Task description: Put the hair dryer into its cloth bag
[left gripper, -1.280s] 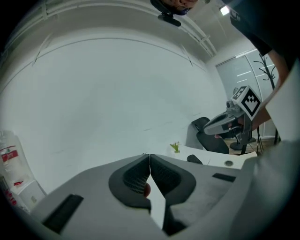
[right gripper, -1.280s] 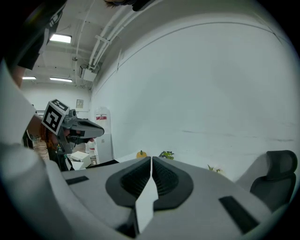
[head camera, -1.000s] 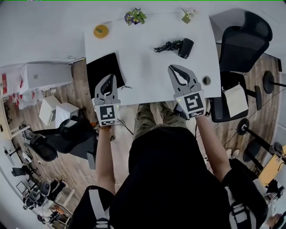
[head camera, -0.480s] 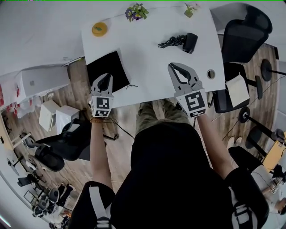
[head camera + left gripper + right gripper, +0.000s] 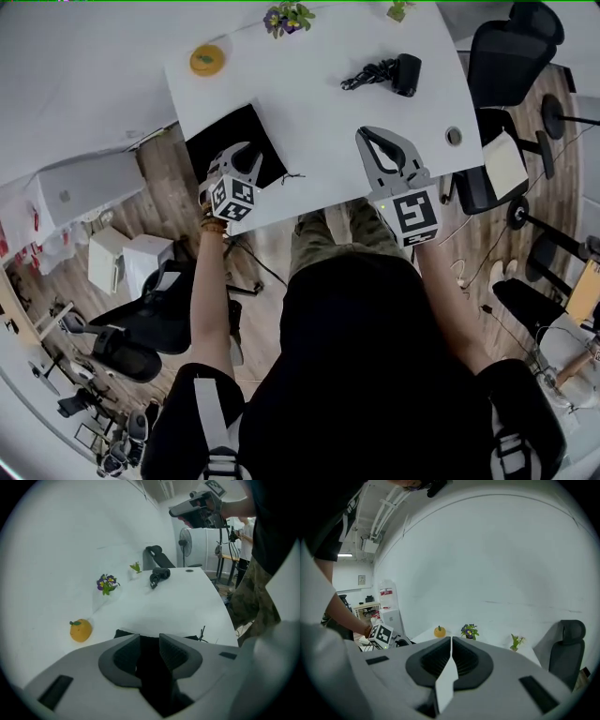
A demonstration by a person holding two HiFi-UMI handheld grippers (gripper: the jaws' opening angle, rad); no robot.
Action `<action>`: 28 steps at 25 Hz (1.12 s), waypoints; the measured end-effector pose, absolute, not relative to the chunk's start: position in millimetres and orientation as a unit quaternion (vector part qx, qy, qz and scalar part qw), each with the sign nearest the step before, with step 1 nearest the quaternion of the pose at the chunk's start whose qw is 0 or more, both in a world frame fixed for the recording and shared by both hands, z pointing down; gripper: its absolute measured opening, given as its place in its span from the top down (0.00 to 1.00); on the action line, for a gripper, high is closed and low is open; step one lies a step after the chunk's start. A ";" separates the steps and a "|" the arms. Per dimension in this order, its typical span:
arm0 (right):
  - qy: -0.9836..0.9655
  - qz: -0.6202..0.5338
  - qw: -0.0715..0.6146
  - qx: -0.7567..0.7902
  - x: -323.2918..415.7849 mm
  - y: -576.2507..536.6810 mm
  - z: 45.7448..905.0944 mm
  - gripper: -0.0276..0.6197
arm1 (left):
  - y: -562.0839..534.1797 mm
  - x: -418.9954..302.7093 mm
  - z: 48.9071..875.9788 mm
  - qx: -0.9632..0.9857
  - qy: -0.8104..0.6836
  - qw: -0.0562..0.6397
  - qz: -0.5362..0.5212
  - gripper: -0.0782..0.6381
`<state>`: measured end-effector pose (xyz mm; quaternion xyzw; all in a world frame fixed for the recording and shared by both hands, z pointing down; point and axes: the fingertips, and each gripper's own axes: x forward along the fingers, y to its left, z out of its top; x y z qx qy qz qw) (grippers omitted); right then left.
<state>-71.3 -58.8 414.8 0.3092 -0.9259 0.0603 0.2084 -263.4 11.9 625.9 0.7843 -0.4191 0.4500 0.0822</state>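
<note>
Grey jaws of the left gripper have just been opening and stand slightly apart, clamping nothing, above the black cloth bag at left centre. The right gripper is closed, empty. The hair dryer lies upper right on the white table.

I see the hair dryer, black and compact, lying at the far right part of the white worktop. Its black cable is gathered in a loose bundle just beside it, on the left. The cloth bag, also black, lies flat at the near left edge, well apart from the dryer. A thin drawstring trails from its near right corner.
</note>
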 end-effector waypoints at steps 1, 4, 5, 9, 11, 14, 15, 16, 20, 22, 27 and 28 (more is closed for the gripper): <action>-0.924 0.062 0.211 0.312 -72.4 -55.5 417.3 0.91 | 10.8 -261.8 633.5 0.789 -0.405 0.085 0.453 0.71; -0.919 0.071 0.216 0.322 -74.6 -47.1 421.6 0.91 | 7.0 -259.0 653.3 0.799 -0.383 0.099 0.454 0.71; -0.917 0.073 0.218 0.326 -74.6 -44.7 423.0 0.91 | 6.1 -259.1 659.0 0.800 -0.378 0.104 0.455 0.71; -0.911 0.079 0.221 0.339 -74.5 -37.6 427.3 0.91 | 2.3 -261.7 679.0 0.803 -0.370 0.147 0.444 0.70; -0.909 0.080 0.223 0.344 -74.8 -34.0 427.8 0.91 | -1.1 -263.8 686.2 0.801 -0.379 0.184 0.424 0.69; -0.906 0.081 0.225 0.349 -74.9 -30.1 427.6 0.91 | -3.5 -268.4 697.2 0.794 -0.383 0.211 0.423 0.69; -0.905 0.082 0.226 0.350 -74.1 -29.3 428.2 0.91 | -2.1 -268.2 702.4 0.792 -0.379 0.216 0.428 0.69; -0.905 0.083 0.228 0.350 -73.1 -28.6 429.1 0.91 | -0.8 -267.1 706.9 0.790 -0.373 0.221 0.433 0.69; -0.903 0.085 0.230 0.353 -72.1 -27.6 430.2 0.91 | -1.2 -264.0 709.8 0.788 -0.367 0.233 0.437 0.69; -0.903 0.084 0.229 0.354 -72.9 -28.3 429.6 0.91 | -1.3 -262.0 709.2 0.788 -0.364 0.231 0.440 0.73; -0.906 0.082 0.225 0.350 -77.9 -30.1 427.2 0.91 | 0.5 -259.8 708.2 0.783 -0.364 0.216 0.455 0.83; -0.906 0.082 0.225 0.349 -78.1 -31.1 426.2 0.91 | 0.1 -259.0 706.5 0.783 -0.365 0.216 0.455 0.83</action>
